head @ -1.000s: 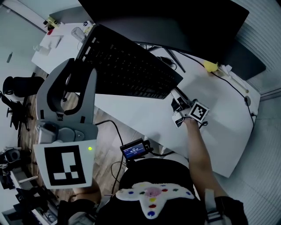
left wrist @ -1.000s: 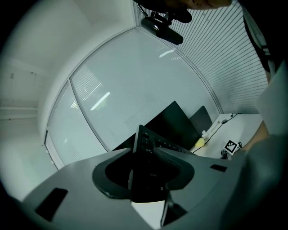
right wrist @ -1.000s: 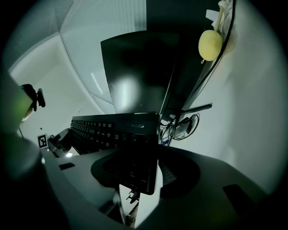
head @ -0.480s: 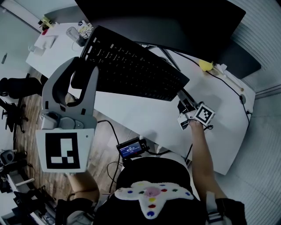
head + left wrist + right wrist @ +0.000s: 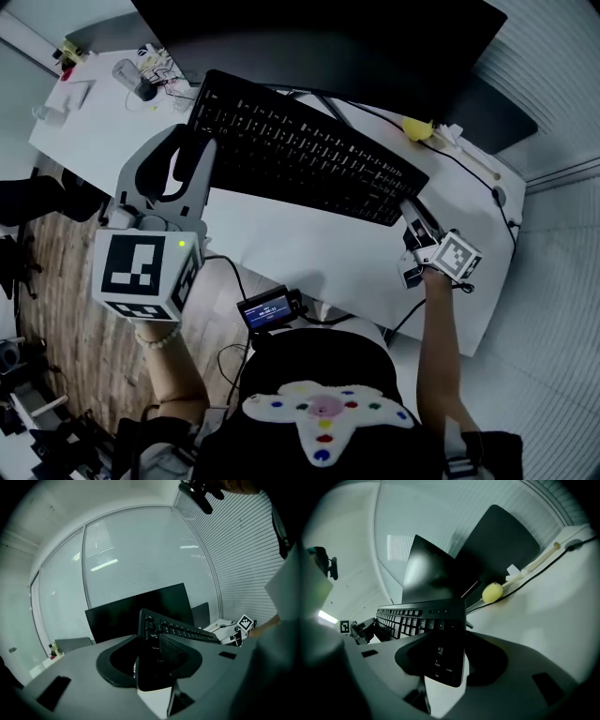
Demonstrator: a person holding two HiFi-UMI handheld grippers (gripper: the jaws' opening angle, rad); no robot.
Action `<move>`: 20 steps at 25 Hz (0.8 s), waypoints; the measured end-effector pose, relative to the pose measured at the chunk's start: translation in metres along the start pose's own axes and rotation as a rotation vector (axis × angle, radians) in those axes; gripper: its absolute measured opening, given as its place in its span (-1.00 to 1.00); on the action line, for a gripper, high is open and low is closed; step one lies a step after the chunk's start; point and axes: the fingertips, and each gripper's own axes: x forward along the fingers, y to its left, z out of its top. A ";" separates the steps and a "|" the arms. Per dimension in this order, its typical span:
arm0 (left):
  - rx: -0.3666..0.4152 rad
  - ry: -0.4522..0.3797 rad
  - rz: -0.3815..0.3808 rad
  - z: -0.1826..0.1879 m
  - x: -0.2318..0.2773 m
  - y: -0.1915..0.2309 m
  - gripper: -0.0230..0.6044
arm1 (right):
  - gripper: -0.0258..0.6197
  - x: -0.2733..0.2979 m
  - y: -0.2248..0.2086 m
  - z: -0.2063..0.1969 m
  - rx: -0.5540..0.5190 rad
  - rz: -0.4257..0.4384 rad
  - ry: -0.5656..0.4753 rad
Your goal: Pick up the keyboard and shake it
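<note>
1. Since a second ago both tongs have shifted. The left gripper (image 5: 187,157) has dropped away from the head camera and the right gripper (image 5: 412,214) has slid toward the desk's right edge. The keyboard (image 5: 309,155) went with them, and its left end now sits lower than before.
2. Left jaws are clamped on the keyboard's left end. Right jaws are clamped on the numeric-pad end.
3. The keyboard spans the two grippers, keys up and slanted across the head view. It hangs in front of the dark monitor (image 5: 328,47) and over the white desk (image 5: 309,253). We judge it clear of the desk from the shadow beneath, but we cannot confirm the gap.
4. A small yellow ball (image 5: 417,129) lies behind the right end, well apart from both grippers.
5. Progress, as we judge it: the pick-up is done and the shaking looks under way. What remains is the rest of the shake.
</note>
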 end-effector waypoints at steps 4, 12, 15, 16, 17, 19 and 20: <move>-0.070 0.022 -0.058 -0.034 0.027 0.013 -0.41 | -0.33 -0.008 -0.003 0.000 -0.032 -0.123 0.037; -0.247 0.124 -0.166 -0.105 0.071 0.014 -0.41 | -0.33 -0.029 -0.015 -0.002 -0.089 -0.323 0.111; -0.309 0.185 -0.203 -0.139 0.082 0.005 -0.41 | -0.33 -0.037 -0.022 -0.011 -0.099 -0.381 0.143; -0.331 0.206 -0.213 -0.150 0.086 0.002 -0.41 | -0.33 -0.039 -0.025 -0.014 -0.099 -0.398 0.153; -0.352 0.227 -0.223 -0.161 0.090 -0.001 -0.41 | -0.33 -0.041 -0.028 -0.017 -0.098 -0.415 0.162; -0.385 0.264 -0.239 -0.180 0.095 -0.007 -0.41 | -0.33 -0.044 -0.036 -0.022 -0.097 -0.452 0.179; -0.401 0.281 -0.246 -0.188 0.098 -0.009 -0.41 | -0.33 -0.046 -0.040 -0.024 -0.098 -0.472 0.192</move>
